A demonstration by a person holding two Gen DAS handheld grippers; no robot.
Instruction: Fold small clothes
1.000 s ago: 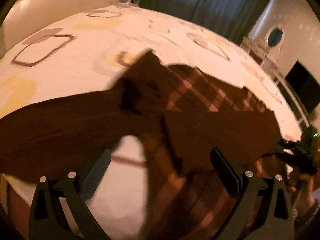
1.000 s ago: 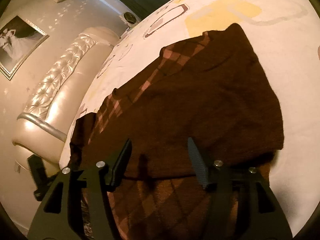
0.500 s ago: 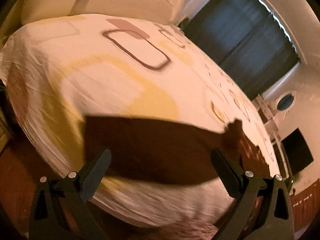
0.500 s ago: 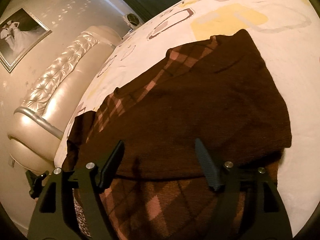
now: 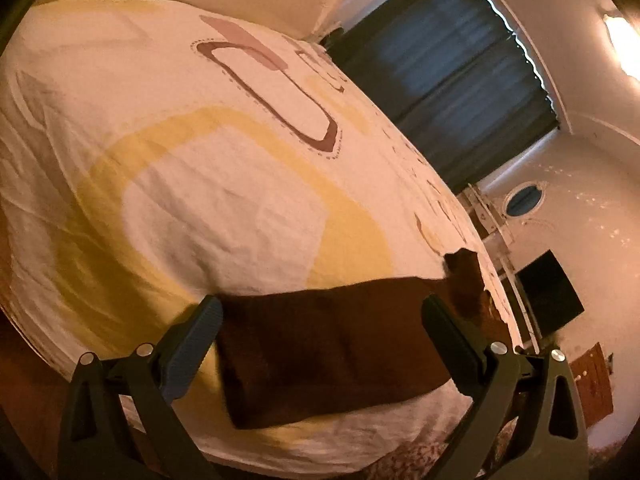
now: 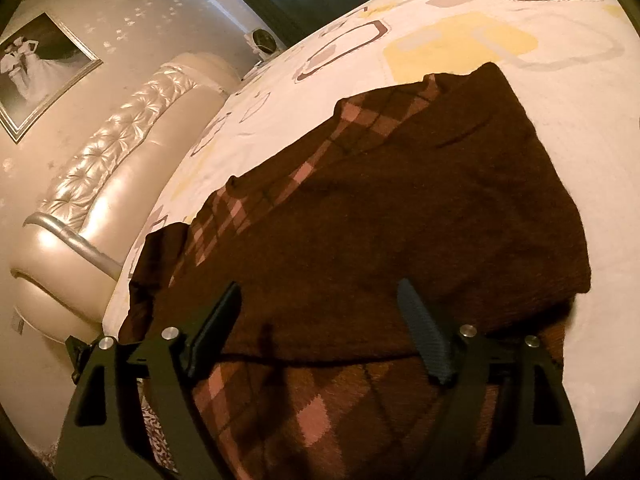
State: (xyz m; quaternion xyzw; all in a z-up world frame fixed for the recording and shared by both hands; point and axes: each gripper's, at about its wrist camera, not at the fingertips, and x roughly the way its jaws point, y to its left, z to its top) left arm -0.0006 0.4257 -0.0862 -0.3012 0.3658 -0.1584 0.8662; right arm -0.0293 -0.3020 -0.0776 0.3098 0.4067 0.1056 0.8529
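Observation:
A dark brown sweater [image 6: 400, 208] with a pink diamond pattern lies on the bed, one plain brown side folded over the patterned front. My right gripper [image 6: 320, 288] hovers over the near folded edge. Its jaws are opening, and the fabric lies under the gap with neither pad pressing on it. In the left wrist view one brown sleeve [image 5: 332, 344] stretches flat across the patterned sheet [image 5: 224, 208] near the bed's front edge. My left gripper [image 5: 320, 308] stands wide open over that sleeve, with a finger off each side and nothing gripped.
A padded cream headboard [image 6: 112, 168] and a framed picture [image 6: 36, 72] stand to the left. A dark curtain [image 5: 452, 80] hangs behind the bed, and a dark screen [image 5: 548, 292] is on the right. The bed edge [image 5: 280, 452] drops off to the floor just below my left gripper.
The left gripper swung away from the sweater's body and out over the sleeve near the bed's corner. The right gripper stayed in place while its jaws spread wider.

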